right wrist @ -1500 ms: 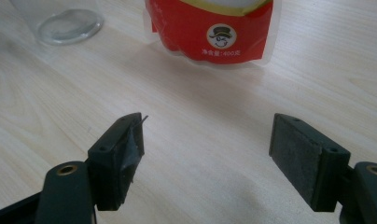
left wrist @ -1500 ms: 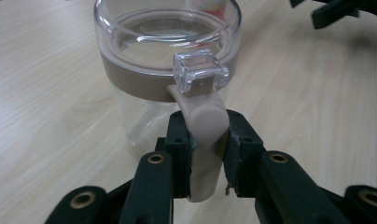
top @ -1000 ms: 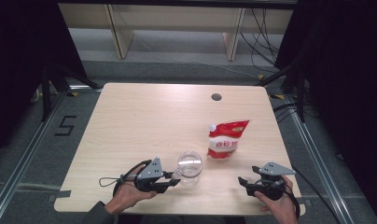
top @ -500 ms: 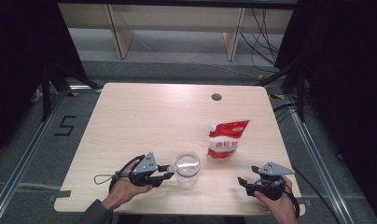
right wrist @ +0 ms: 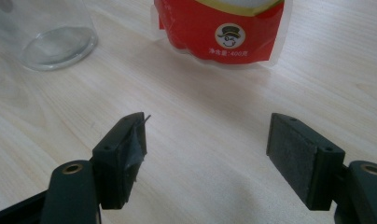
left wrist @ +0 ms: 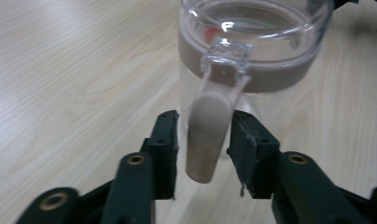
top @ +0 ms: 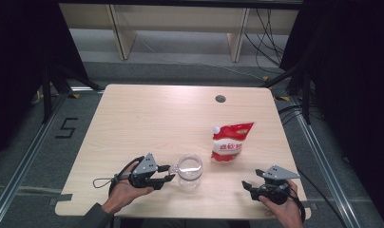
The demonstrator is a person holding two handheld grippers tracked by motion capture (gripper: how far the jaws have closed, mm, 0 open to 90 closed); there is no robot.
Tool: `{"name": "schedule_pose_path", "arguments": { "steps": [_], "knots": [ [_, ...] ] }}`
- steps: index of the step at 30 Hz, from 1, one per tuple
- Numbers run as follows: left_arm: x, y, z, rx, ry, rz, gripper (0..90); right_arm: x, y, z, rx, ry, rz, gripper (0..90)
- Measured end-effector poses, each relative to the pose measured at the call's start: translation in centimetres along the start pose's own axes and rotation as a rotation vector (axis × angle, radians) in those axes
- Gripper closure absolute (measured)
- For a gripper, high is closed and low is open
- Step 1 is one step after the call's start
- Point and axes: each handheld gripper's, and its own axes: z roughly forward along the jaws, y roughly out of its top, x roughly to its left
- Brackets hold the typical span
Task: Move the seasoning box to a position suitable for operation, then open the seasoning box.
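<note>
Jug (top: 189, 170) handle (left wrist: 208, 135) sits between left gripper (left wrist: 203, 156) jaws, apart, not touching. Close squarely mid-handle. Right gripper (right wrist: 207, 149), beside jug, gapes empty.

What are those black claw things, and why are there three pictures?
A person sits at a wooden table and holds a hand-held gripper in each hand, a tool with two black jaws that pinch. One picture is taken from above. The other two come from small cameras riding on the grippers, looking along the jaws. On the table stand a clear jug with a beige handle and a red pouch. The left hand-held gripper has its jaws on either side of the handle, with small gaps, so it is not pinching yet. The right hand-held gripper is wide open over bare wood and holds nothing.
</note>
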Motion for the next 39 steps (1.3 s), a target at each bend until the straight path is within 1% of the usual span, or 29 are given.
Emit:
{"name": "schedule_pose_path", "arguments": {
  "steps": [1,2,3,4,5,6,7,8,9,10,13,14,15,16,17,20,23,26,28,29,30,31,32,33,34,35,37,38,39],
  "knots": [
    [-0.1,0.0,-0.2,0.011,-0.004,0.003,55.4,0.0,0.0,0.0,0.0,-0.007,-0.007,29.2],
    [-0.3,-0.1,-0.4,0.003,0.004,-0.018,52.6,0.0,0.0,0.0,0.005,-0.003,0.002,29.3],
    [-0.3,-0.3,-0.6,-0.006,-0.001,-0.039,49.7,0.0,0.0,0.0,0.003,-0.012,-0.004,29.3],
    [-0.4,-0.3,-0.9,-0.004,0.007,-0.054,46.6,0.1,0.0,0.1,0.01,-0.004,-0.001,29.7],
    [-0.3,-0.4,-1.2,-0.016,0.013,-0.062,44.4,0.1,0.1,0.2,0.01,0.012,0.0,30.0],
    [-0.3,-0.5,-1.4,-0.027,0.007,-0.088,42.2,0.2,0.1,0.1,0.015,-0.001,-0.001,30.0],
    [-0.4,-0.6,-1.6,-0.043,0.015,-0.117,40.2,0.2,0.1,0.1,0.022,0.003,-0.003,30.0],
    [-0.2,-0.6,-2.0,-0.043,0.016,-0.111,38.4,0.3,0.2,0.1,0.023,0.006,-0.002,30.0],
    [-0.3,-0.7,-2.2,-0.053,0.024,-0.133,36.8,0.2,0.1,0.1,0.019,0.007,-0.009,30.0],
    [-0.3,-0.8,-2.4,-0.06,0.023,-0.154,35.9,0.2,0.1,0.1,0.017,0.007,-0.011,30.0],
    [-0.2,-0.9,-2.8,-0.072,0.032,-0.184,33.7,0.3,0.2,0.1,0.021,0.002,0.007,30.0],
    [-0.2,-0.9,-3.0,-0.069,0.035,-0.199,32.9,0.3,0.2,0.2,0.014,0.0,0.001,30.0],
    [-0.2,-1.0,-3.1,-0.082,0.03,-0.212,32.3,0.4,0.2,0.2,0.022,0.005,0.011,30.0],
    [-0.1,-1.0,-3.2,-0.075,0.04,-0.212,32.0,0.5,0.2,0.2,0.025,0.006,0.011,30.0],
    [-0.1,-1.1,-3.3,-0.081,0.047,-0.223,31.9,0.3,0.3,0.2,0.019,0.005,-0.012,30.0],
    [0.0,-1.1,-3.4,-0.091,0.056,-0.255,31.4,0.3,0.3,0.2,0.019,0.004,-0.01,30.0],
    [0.0,-1.1,-3.6,-0.087,0.051,-0.255,31.3,0.2,0.3,0.2,0.012,0.0,-0.007,30.0],
    [0.0,-1.0,-3.6,-0.106,0.036,-0.267,34.0,0.3,0.3,0.2,0.019,0.004,-0.01,30.0],
    [0.0,-0.9,-3.7,-0.112,0.043,-0.24,38.0,0.3,0.3,0.2,0.017,0.003,-0.015,30.0],
    [0.0,-0.9,-3.7,-0.114,0.056,-0.23,41.9,0.3,0.3,0.2,0.012,0.006,-0.024,30.0],
    [0.0,-0.8,-3.7,-0.124,0.058,-0.225,47.4,0.3,0.3,0.3,-0.001,-0.003,-0.038,29.9],
    [0.0,-0.8,-3.7,-0.132,0.043,-0.222,51.4,0.2,0.3,0.3,-0.001,-0.001,-0.044,30.0],
    [-0.2,-0.7,-3.8,-0.141,0.048,-0.229,55.3,0.3,0.3,0.3,0.006,0.004,-0.037,30.0],
    [-0.2,-0.6,-3.9,-0.158,0.045,-0.223,59.4,0.3,0.3,0.3,0.009,0.011,-0.032,30.0],
    [-0.2,-0.5,-4.0,-0.155,0.05,-0.211,63.1,0.4,0.3,0.3,0.009,0.008,-0.023,30.0],
    [-0.2,-0.3,-4.1,-0.172,0.05,-0.199,66.2,0.4,0.3,0.3,0.008,0.005,-0.025,30.0],
    [-0.3,-0.1,-4.3,-0.199,0.056,-0.226,72.5,0.3,0.3,0.3,0.011,0.006,-0.02,30.0],
    [-0.4,0.2,-4.4,-0.197,0.064,-0.22,75.1,0.3,0.3,0.3,0.011,0.002,-0.019,30.0],
    [-0.5,0.3,-4.3,-0.201,0.065,-0.216,77.2,0.4,0.2,0.1,0.012,-0.005,0.0,30.0]
  ]
}}
